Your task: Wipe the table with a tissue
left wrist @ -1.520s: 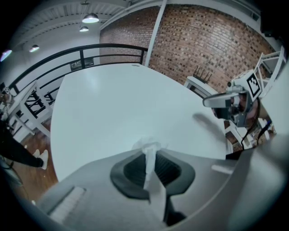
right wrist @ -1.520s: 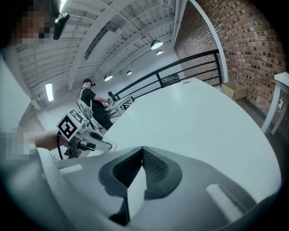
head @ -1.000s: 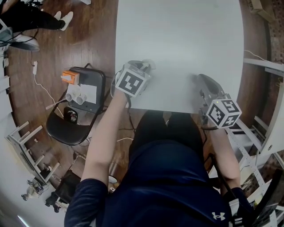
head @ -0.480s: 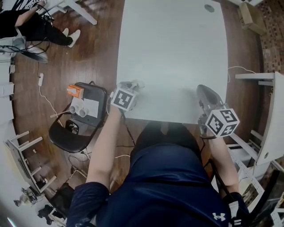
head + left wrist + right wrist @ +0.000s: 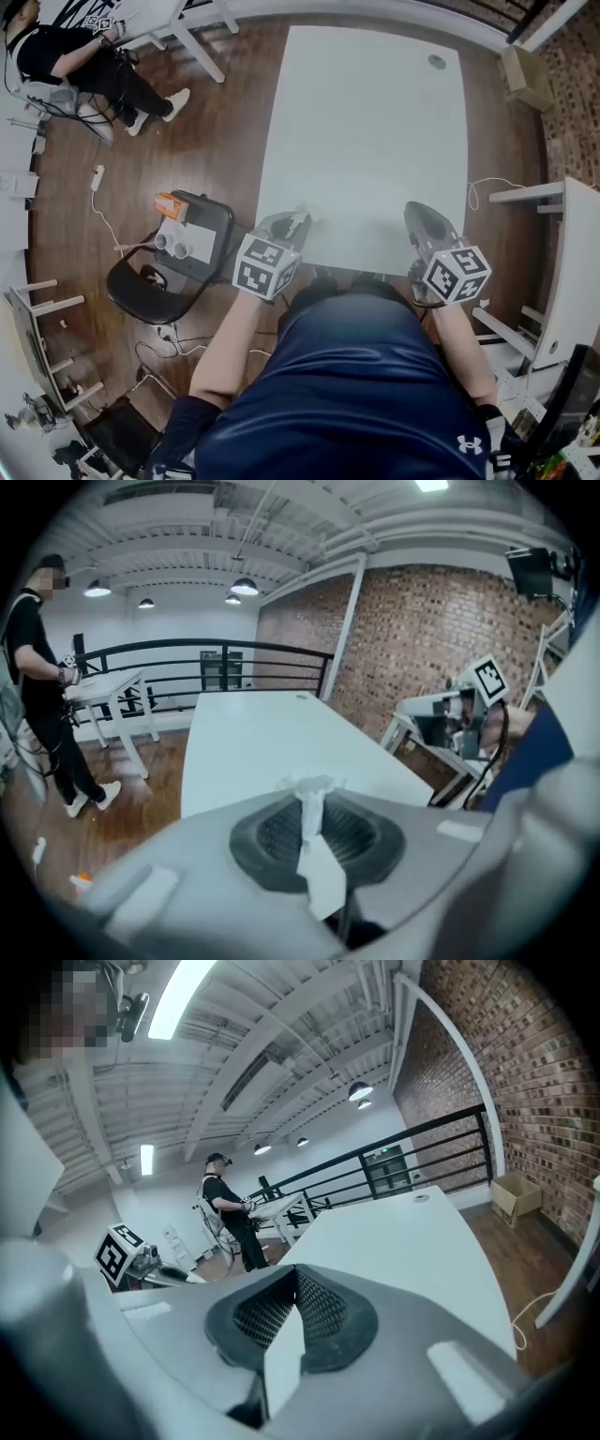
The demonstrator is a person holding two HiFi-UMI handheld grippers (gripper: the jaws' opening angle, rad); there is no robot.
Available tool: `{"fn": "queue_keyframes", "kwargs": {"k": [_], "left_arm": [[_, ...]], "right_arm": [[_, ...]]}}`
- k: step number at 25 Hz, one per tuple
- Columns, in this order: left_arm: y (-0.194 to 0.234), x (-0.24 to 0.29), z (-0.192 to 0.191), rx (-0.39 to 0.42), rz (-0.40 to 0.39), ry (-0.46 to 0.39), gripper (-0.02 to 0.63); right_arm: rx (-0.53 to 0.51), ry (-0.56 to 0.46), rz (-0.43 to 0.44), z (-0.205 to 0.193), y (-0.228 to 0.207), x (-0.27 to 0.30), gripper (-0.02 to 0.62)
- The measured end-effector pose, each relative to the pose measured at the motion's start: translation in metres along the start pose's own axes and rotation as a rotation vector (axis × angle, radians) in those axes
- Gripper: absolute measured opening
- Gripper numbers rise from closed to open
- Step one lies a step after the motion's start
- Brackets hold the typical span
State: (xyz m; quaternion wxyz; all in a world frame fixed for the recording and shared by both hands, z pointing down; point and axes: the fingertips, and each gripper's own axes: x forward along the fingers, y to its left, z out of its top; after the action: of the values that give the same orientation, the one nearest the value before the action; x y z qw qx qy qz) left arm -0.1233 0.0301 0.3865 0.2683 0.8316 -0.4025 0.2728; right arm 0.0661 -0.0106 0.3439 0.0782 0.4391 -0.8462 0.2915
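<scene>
White tissue (image 5: pixel 317 869) sits pinched in my left gripper (image 5: pixel 313 794), jaws clenched on it, a crumpled tuft poking past the tips over the near-left corner of the white table (image 5: pixel 366 122); I can't tell whether it touches. My right gripper (image 5: pixel 296 1279) is clenched too, holding nothing, at the near edge well off to the right. I judge a wiping stroke is due: press the tuft down and sweep it away from me with a firm grip.
</scene>
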Motion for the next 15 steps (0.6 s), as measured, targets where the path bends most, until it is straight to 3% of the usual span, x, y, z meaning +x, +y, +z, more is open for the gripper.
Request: {"fn": "queue_keyframes", "kwargs": {"k": [9,15], "left_arm": [[-0.044,-0.041,0.091,-0.008,-0.093,-0.342,0.021],[-0.056,-0.055,0.117,0.057,-0.1,-0.448,0.021]], "right_arm": [[-0.151,-0.1,0.082,0.051,0.051,-0.006,0.005],[-0.349,-0.205,0.132,0.078,0.083,-0.017,0.006]]}}
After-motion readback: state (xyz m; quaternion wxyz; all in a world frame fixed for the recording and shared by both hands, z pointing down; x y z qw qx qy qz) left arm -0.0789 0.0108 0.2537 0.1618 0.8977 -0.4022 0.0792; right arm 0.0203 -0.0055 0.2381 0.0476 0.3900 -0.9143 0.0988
